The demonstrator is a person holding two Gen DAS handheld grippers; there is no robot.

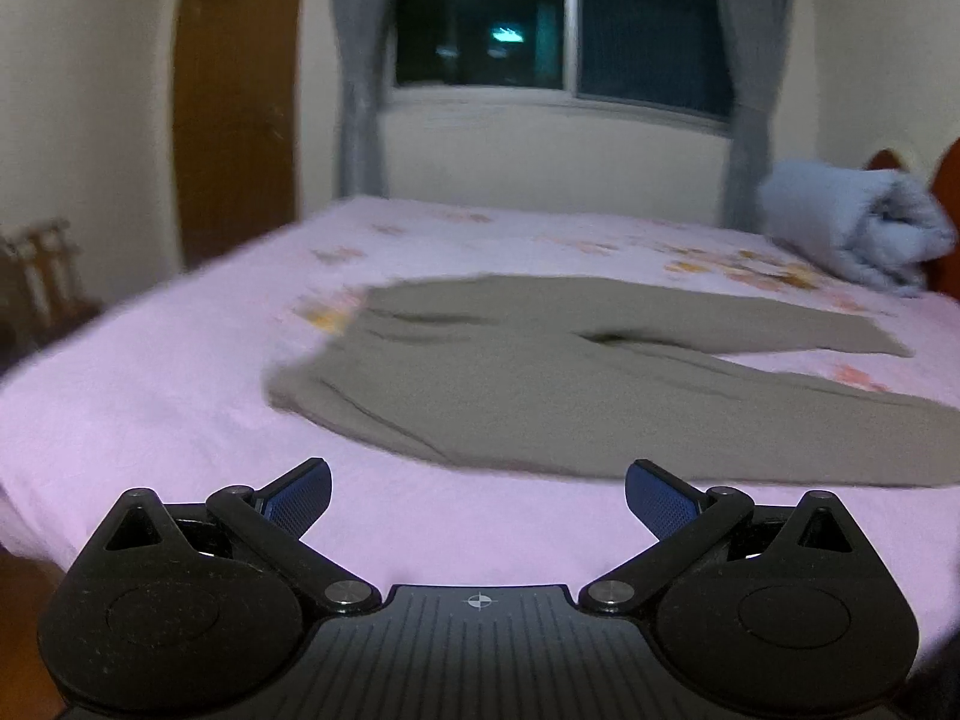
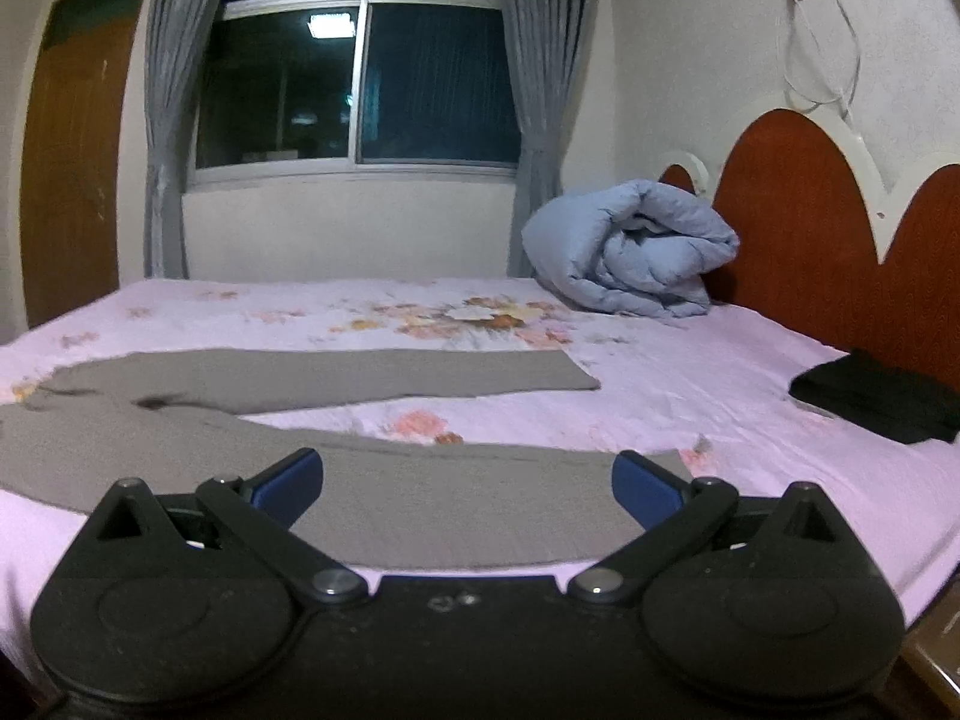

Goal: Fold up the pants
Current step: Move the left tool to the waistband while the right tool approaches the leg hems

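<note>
Grey-green pants (image 1: 540, 396) lie flat on a pink flowered bed sheet (image 1: 150, 420), waist to the left and both legs spread out to the right. My left gripper (image 1: 477, 495) is open over the bare sheet, just short of the pants' near edge by the waist. In the right wrist view the pants (image 2: 420, 510) show both legs, the far one (image 2: 360, 375) ending at a hem. My right gripper (image 2: 467, 489) is open above the lower part of the near leg, blue pads (image 2: 288, 489) spread wide with nothing between them.
A rolled light-blue duvet (image 2: 636, 246) sits at the bed's far right by the red headboard (image 2: 810, 228). A folded black garment (image 2: 876, 399) lies on the sheet (image 2: 690, 372) to the right. Beyond are a window with grey curtains (image 2: 360, 84) and a wooden door (image 1: 234, 102).
</note>
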